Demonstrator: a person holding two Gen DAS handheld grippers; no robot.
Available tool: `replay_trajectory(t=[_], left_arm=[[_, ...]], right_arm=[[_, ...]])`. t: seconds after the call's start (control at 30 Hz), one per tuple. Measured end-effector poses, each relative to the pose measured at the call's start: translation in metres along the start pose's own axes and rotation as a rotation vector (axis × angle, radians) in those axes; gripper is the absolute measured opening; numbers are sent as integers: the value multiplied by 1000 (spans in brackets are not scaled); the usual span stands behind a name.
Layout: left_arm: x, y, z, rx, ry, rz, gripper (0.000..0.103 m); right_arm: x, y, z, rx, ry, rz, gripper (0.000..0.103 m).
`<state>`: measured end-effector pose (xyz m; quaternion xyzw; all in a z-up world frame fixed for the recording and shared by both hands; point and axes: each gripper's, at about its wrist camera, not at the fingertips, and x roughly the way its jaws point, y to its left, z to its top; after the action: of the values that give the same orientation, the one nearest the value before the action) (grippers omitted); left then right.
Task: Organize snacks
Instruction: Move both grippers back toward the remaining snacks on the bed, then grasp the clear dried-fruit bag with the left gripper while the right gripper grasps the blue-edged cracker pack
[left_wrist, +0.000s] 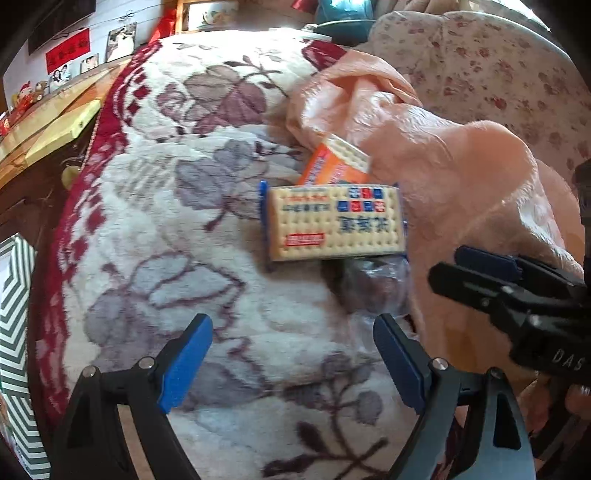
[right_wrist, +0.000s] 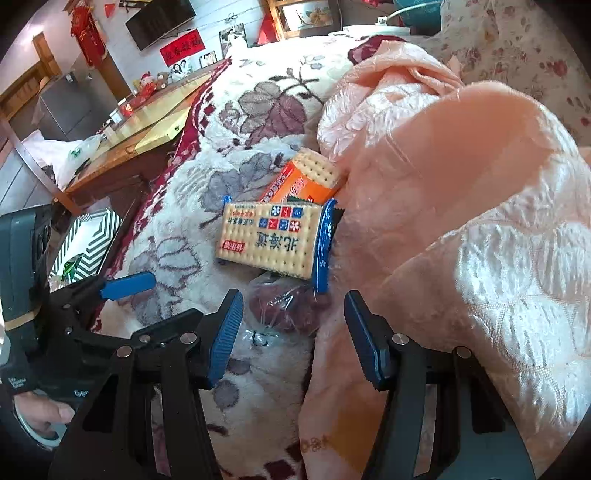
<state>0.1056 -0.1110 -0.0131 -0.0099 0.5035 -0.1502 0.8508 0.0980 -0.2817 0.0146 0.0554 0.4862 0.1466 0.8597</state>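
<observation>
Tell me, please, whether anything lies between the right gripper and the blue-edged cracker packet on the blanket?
Yes. A clear bag of dark round snacks lies just beyond the open right gripper, between it and the blue-edged cracker packet. The packet's top face is uncovered.

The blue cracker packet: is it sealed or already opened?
Looks sealed. The blue cracker packet lies flat on the floral blanket, both crimped blue ends intact and its full cracker stack visible; its underside is hidden.

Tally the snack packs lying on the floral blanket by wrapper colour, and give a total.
Blue-edged cracker pack: 1
Orange cracker pack: 1
Clear bag of dark round snacks: 1
Total: 3, all on the floral blanket beside the peach quilt.
</observation>
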Motion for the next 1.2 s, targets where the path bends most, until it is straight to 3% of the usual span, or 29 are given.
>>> replay_trajectory(t=[0.4, 0.57, 0.77, 0.97, 1.03, 1.07, 1.2], left_arm=[[4, -2, -3, 28, 22, 28, 90], [8, -6, 3, -2, 25, -8, 90], [19, -32, 11, 54, 39, -59, 90], [44, -48, 22, 12, 75, -75, 90], [52, -45, 24, -24, 77, -66, 72], [56, -44, 24, -36, 85, -78, 53], [55, -43, 23, -24, 78, -112, 42]], right_arm=[[16, 7, -5, -29, 50, 13, 57], [7, 3, -3, -4, 11, 16, 57], [-18, -8, 5, 47, -104, 39, 58], [-11, -11, 4, 46, -70, 10, 59], [-10, -13, 4, 50, -66, 7, 59], [-9, -15, 4, 57, -66, 10, 59], [-8, -20, 4, 78, -65, 15, 59]])
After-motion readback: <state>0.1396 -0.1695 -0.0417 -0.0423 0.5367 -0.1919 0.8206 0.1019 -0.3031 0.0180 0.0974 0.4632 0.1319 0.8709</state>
